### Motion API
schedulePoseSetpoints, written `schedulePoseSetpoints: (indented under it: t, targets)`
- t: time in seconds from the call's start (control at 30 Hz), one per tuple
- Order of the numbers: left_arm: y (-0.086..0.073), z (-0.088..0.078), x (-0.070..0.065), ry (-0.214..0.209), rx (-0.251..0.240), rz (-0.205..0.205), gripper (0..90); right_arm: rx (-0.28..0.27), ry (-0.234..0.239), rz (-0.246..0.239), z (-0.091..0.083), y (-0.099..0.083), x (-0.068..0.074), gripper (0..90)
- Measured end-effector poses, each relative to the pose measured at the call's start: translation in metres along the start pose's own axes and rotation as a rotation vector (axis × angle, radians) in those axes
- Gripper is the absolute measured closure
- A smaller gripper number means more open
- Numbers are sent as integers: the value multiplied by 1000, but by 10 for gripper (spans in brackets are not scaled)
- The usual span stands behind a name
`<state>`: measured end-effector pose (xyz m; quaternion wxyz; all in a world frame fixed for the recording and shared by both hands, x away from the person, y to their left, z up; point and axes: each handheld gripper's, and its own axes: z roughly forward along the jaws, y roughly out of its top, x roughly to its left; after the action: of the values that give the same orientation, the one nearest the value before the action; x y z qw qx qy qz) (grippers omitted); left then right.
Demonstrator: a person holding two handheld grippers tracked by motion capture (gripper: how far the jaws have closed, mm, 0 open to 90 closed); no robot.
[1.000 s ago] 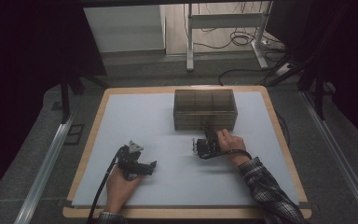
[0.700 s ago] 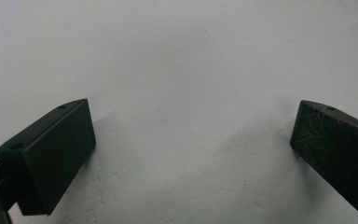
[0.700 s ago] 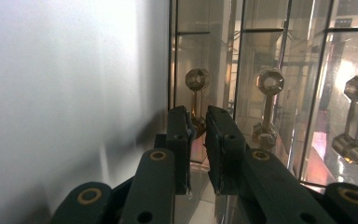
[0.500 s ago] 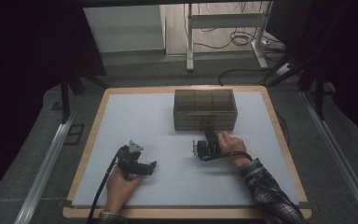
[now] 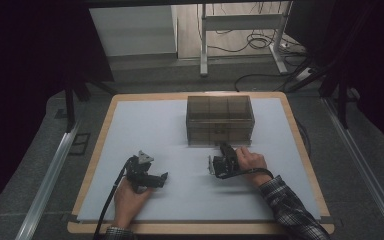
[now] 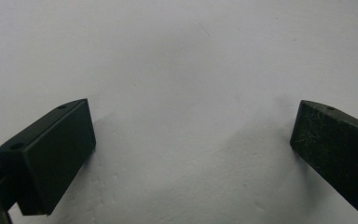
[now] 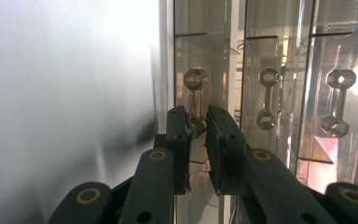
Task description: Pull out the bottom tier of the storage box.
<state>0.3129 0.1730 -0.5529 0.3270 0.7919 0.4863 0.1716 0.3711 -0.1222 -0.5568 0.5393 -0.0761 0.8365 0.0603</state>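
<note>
- A clear brown drawer box (image 5: 220, 119) stands toward the far side of the pale surface (image 5: 145, 125), a little right of its middle; I take it as the landmark for everything else.
- The box has three small drawer fronts side by side, each with a dumbbell-shaped handle; in the right gripper view they show as a row.
- The right hand-held gripper (image 5: 224, 150) sits just in front of the box, at its near face, carried by a hand (image 5: 249, 161) in a checked sleeve (image 5: 290, 212) that comes in from the near right.
- In the right gripper view its black jaws stand almost together, with only a thin slit left, pinched on the lower end of one drawer handle (image 7: 196, 100). That handle belongs to the drawer beside the bare surface; the other two handles (image 7: 266, 98) lie to the far side of the jaws.
- The left hand-held gripper (image 5: 160, 179) lies well apart from the box, nearer the front edge and off to the box's left, with a hand (image 5: 130, 197) on it and its cable trailing toward the near edge.
- Its jaws stand wide open over bare surface, nothing between them.
</note>
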Motion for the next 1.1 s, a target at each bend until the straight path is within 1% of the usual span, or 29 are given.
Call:
schedulePoseSetpoints:
  t: [0.03, 0.07, 0.1, 0.13, 0.17, 0.2, 0.3, 0.33, 0.37, 0.4, 0.43, 0.47, 0.5, 0.53, 0.57, 0.6, 0.63, 0.67, 0.7, 0.73, 0.77, 0.8, 0.83, 0.87, 0.9, 0.93, 0.97, 1.1]
  targets:
    - [0, 0, 0, 0, 0, 0, 0, 9, -9, -2, -2, 0, 1, 797]
    - [0, 0, 0, 0, 0, 0, 0, -12, -10, 6, -8, 0, 0, 889]
    - [0, 0, 0, 0, 0, 0, 0, -12, -10, 6, -8, 0, 0, 889]
    - [0, 0, 0, 0, 0, 0, 0, -23, -1, 22, -12, 0, -2, 884]
    - [0, 0, 0, 0, 0, 0, 0, -24, -13, 21, -12, 0, -2, 876]
    - [0, 0, 0, 0, 0, 0, 0, -19, -1, 19, -12, 0, -3, 864]
    - [0, 0, 0, 0, 0, 0, 0, -14, -4, 20, -11, -1, -2, 844]
    - [0, 0, 0, 0, 0, 0, 0, -1, 2, 22, -11, -2, -2, 828]
    - [0, 0, 0, 0, 0, 0, 0, -18, 9, 35, -10, -3, -2, 823]
    - [0, 0, 0, 0, 0, 0, 0, -12, 17, 40, -11, -3, -2, 817]
    - [0, 0, 0, 0, 0, 0, 0, -27, 25, 62, -11, -3, -3, 808]
    - [0, 0, 0, 0, 0, 0, 0, -50, 86, 80, -10, -4, -5, 797]
    - [0, 0, 0, 0, 0, 0, 0, -40, 46, 83, -11, -5, -5, 787]
    - [0, 0, 0, 0, 0, 0, 0, -40, 50, 90, -12, -5, -6, 780]
    - [0, 0, 0, 0, 0, 0, 0, -38, 63, 100, -12, -6, -8, 772]
    - [0, 0, 0, 0, 0, 0, 0, -46, 78, 111, -13, -7, -10, 768]
    - [0, 0, 0, 0, 0, 0, 0, -46, 78, 111, -13, -7, -10, 768]
    - [0, 0, 0, 0, 0, 0, 0, -54, 99, 136, -13, -8, -13, 760]
    - [0, 0, 0, 0, 0, 0, 0, -54, 99, 136, -13, -8, -13, 760]
    - [0, 0, 0, 0, 0, 0, 0, -68, 126, 155, -14, -11, -18, 751]
    - [0, 0, 0, 0, 0, 0, 0, -68, 126, 155, -14, -11, -18, 751]
    - [0, 0, 0, 0, 0, 0, 0, -81, 153, 180, -14, -13, -22, 740]
    - [0, 0, 0, 0, 0, 0, 0, -81, 153, 180, -14, -13, -22, 740]
    - [0, 0, 0, 0, 0, 0, 0, -98, 195, 222, -15, -15, -28, 731]
    - [0, 0, 0, 0, 0, 0, 0, -98, 195, 222, -15, -15, -28, 731]
    - [0, 0, 0, 0, 0, -1, 0, -116, 230, 254, -15, -17, -33, 721]
    - [0, 0, 0, 0, 0, 0, 0, -120, 242, 258, -15, -18, -35, 719]
    - [0, 0, 0, 0, 0, 0, 0, -153, 309, 310, -14, -23, -43, 705]
